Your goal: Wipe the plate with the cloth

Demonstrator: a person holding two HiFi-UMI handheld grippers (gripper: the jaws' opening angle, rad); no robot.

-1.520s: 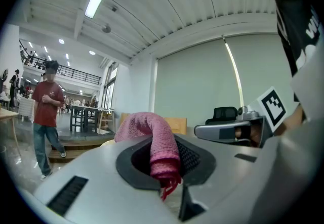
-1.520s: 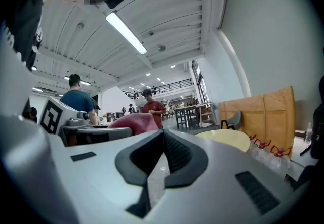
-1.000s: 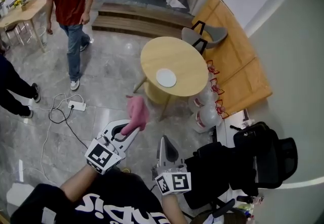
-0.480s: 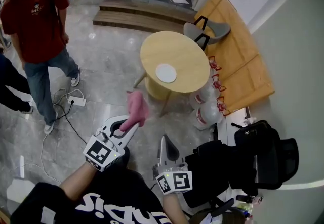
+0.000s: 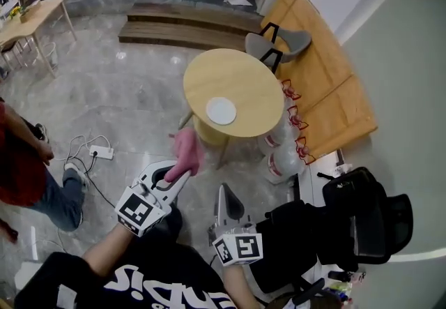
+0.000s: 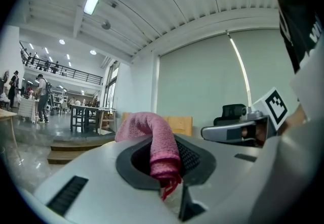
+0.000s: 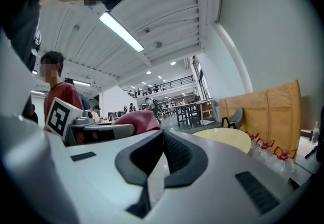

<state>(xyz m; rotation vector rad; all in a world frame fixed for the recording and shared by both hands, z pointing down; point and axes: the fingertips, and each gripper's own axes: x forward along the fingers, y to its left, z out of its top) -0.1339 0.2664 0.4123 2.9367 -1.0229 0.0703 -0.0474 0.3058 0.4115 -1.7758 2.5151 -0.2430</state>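
Round wooden table (image 5: 237,91) taken as reference throughout. On its top, toward the near-left edge: white plate (image 5: 221,111), lying flat.

Short of the table's near edge, apart from the plate: pink cloth (image 5: 187,153), pinched in the left gripper (image 5: 182,175) and touching neither table nor plate. Along that gripper's jaws: clamped tight on the cloth's lower end. Folded roll standing up out of the dark pads and flopping over to the left, a few red threads hanging below the pinch.

Nearer than the table and to the right of the cloth: right gripper (image 5: 223,190), pointed toward the table. Jaws pressed together with nothing between them, pads meeting in a thin seam in the right gripper view. In that same view: table top pale yellow, ahead and to the right; cloth off to the left.

Behind the table on its far right: grey chair (image 5: 282,46). Right of the table: leaning wooden panels (image 5: 327,88). At the table's right foot: clear water bottles (image 5: 282,157) with red handles. Left of the table on the grey floor (image 5: 139,91): white power strip (image 5: 102,153) with trailing cable. Farther left: a person in a red top (image 5: 19,175), partly out of frame. Beyond the table: low wooden steps (image 5: 188,25).
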